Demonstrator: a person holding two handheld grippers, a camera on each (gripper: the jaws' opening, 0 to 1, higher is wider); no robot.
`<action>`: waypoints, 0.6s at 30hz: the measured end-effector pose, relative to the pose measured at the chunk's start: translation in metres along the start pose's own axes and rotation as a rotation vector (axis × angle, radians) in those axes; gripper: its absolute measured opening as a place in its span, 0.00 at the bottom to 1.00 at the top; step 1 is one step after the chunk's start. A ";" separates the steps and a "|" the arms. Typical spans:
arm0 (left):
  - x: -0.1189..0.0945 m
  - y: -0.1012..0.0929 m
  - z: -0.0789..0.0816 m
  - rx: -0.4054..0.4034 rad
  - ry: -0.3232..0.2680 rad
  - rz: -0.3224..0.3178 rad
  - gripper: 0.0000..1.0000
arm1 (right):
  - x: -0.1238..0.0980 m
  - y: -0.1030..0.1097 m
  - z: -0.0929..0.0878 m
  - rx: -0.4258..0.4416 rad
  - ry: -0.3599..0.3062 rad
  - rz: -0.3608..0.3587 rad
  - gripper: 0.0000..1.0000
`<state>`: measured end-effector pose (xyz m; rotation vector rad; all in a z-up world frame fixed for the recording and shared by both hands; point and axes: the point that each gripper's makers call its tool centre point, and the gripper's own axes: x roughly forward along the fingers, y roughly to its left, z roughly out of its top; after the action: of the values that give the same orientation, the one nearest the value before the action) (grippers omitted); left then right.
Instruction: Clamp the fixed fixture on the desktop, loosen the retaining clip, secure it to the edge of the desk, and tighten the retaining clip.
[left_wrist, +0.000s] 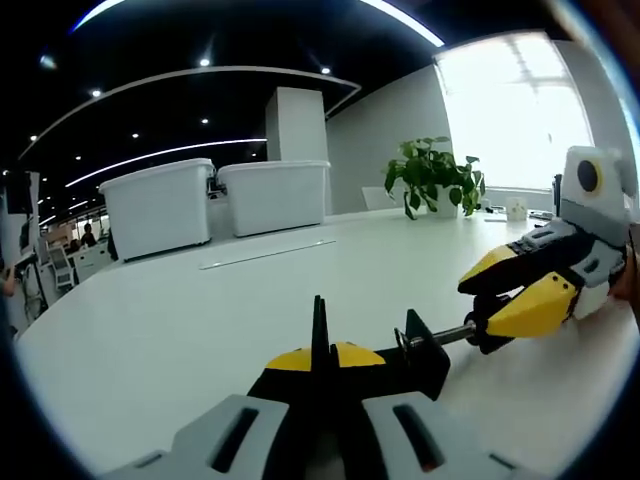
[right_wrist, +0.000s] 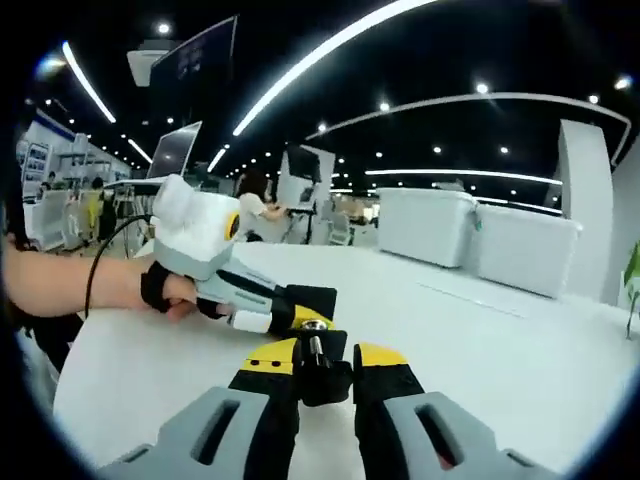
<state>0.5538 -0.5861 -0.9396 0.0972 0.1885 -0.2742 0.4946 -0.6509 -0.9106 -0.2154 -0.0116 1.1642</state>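
In the left gripper view, my left gripper (left_wrist: 320, 350) is shut on the thin upright plate of a black clamp fixture (left_wrist: 425, 355) resting low over the white desk (left_wrist: 180, 330). Its silver retaining screw (left_wrist: 450, 336) runs right to the right gripper (left_wrist: 480, 310), whose yellow jaws are closed on the screw's black end. In the right gripper view, my right gripper (right_wrist: 325, 365) is shut on that screw's knob (right_wrist: 325, 382). The fixture's black body (right_wrist: 312, 300) lies just beyond, with the left gripper (right_wrist: 268, 318) holding it from the left.
Two white lidded bins (left_wrist: 160, 205) (left_wrist: 275, 195) stand at the desk's far side, and a potted plant (left_wrist: 432, 175) sits by the window. A person's hand (right_wrist: 90, 282) holds the left gripper. Desks, monitors and people fill the background left.
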 end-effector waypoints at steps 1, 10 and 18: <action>0.000 0.000 0.000 0.000 0.000 0.000 0.05 | 0.000 0.000 0.000 -0.009 0.001 -0.001 0.19; 0.000 0.001 0.000 -0.004 0.001 0.007 0.05 | 0.004 0.005 0.003 -0.282 -0.004 -0.029 0.19; 0.000 0.001 0.000 -0.004 0.001 0.007 0.05 | 0.005 0.012 0.004 -0.423 -0.015 -0.031 0.13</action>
<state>0.5537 -0.5846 -0.9397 0.0944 0.1896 -0.2673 0.4853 -0.6408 -0.9090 -0.5782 -0.2753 1.1230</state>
